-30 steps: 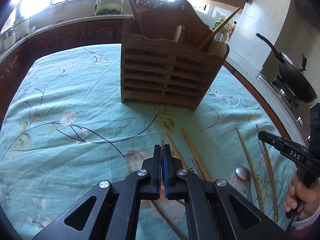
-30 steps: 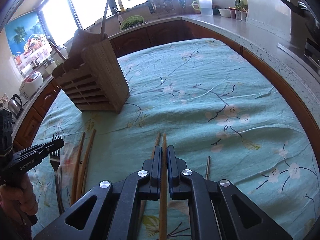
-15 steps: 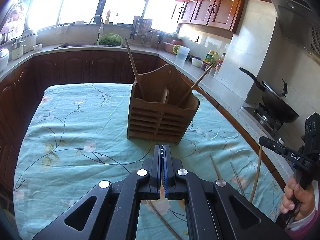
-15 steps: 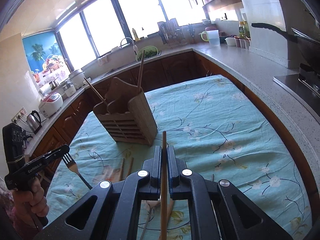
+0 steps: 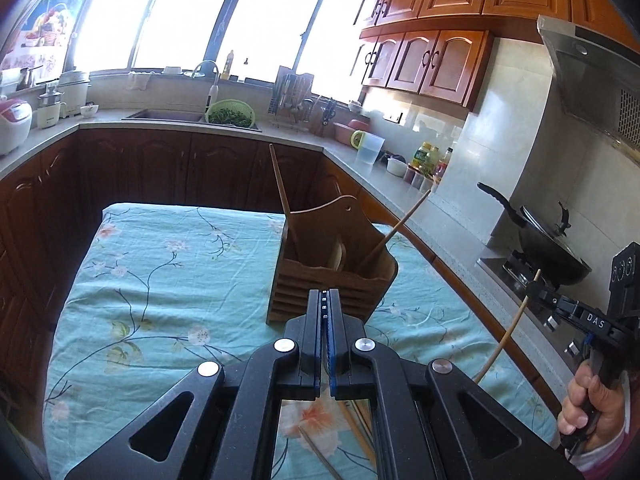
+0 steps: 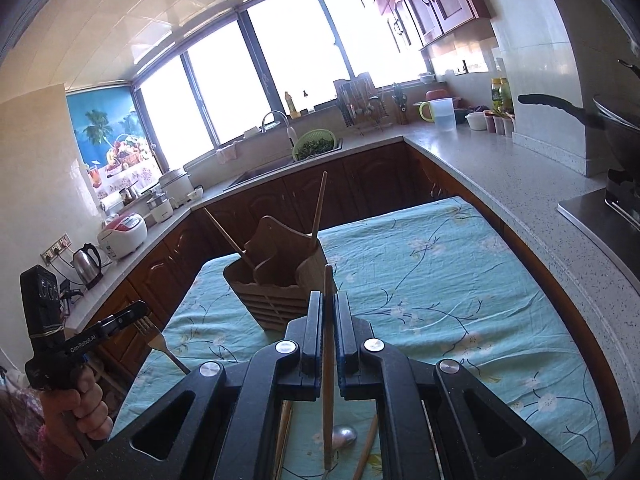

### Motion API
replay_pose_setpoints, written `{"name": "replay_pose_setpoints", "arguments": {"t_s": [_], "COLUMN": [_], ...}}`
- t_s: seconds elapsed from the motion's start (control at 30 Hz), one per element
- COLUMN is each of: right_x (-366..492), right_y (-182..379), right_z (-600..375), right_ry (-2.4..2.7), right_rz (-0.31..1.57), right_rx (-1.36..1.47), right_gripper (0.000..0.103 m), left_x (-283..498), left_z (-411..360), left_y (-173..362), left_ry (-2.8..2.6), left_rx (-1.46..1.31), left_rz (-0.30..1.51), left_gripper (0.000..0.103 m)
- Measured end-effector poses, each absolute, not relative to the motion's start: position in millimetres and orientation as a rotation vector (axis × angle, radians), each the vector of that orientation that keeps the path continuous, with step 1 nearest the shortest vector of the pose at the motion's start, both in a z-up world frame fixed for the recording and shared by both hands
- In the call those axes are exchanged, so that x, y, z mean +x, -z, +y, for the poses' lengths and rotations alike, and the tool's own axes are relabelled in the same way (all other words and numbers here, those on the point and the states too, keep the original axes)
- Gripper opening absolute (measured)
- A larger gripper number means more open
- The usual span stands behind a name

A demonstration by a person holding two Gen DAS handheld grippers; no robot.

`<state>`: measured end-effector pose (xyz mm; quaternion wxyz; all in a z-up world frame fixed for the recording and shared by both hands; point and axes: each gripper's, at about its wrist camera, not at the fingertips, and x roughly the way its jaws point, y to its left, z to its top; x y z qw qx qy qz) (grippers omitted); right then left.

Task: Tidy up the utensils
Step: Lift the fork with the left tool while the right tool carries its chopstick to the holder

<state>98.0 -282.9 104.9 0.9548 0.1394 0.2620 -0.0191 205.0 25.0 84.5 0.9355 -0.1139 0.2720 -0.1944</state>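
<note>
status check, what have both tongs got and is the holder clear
Left tongs shut on fork. Right tongs shut on chopstick. Holder ahead, nothing between.

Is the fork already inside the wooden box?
No, the fork is in the air, clamped in the left hand-held gripper, away from the wooden box.

Both cameras sit just behind their own gripper fingers and look forward and somewhat downward over the table (image 5: 168, 280) with its floral cloth. The left wrist view faces the wooden utensil holder (image 5: 332, 284) from close, with the stove side at its right edge, where the right gripper (image 5: 536, 286) appears. The right wrist view faces the same holder (image 6: 276, 284) from the other side, with the left gripper (image 6: 140, 310) at its left edge. Both share holder, table, sink counter and windows.
</note>
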Motion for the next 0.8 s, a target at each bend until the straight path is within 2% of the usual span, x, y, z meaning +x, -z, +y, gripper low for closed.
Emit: {"name": "replay_pose_setpoints", "arguments": {"t_s": [0.37,0.8], "right_x": [126,197], "right_y": [-127,-180], "right_z": [-278,-268], "right_ry": [0.019,0.019], "right_rz": [0.462,0.306], "right_rx": [0.282,0.261], "right_gripper": [0.005,0.005], "left_x": [227,293], "left_z": [27,21], "left_y": [-92,-127], "left_ry": [0.369,0.239], "left_rx": [-0.236,-0.196], "left_rz": [0.522,0.380], "left_gripper": [0.000,0.000]}}
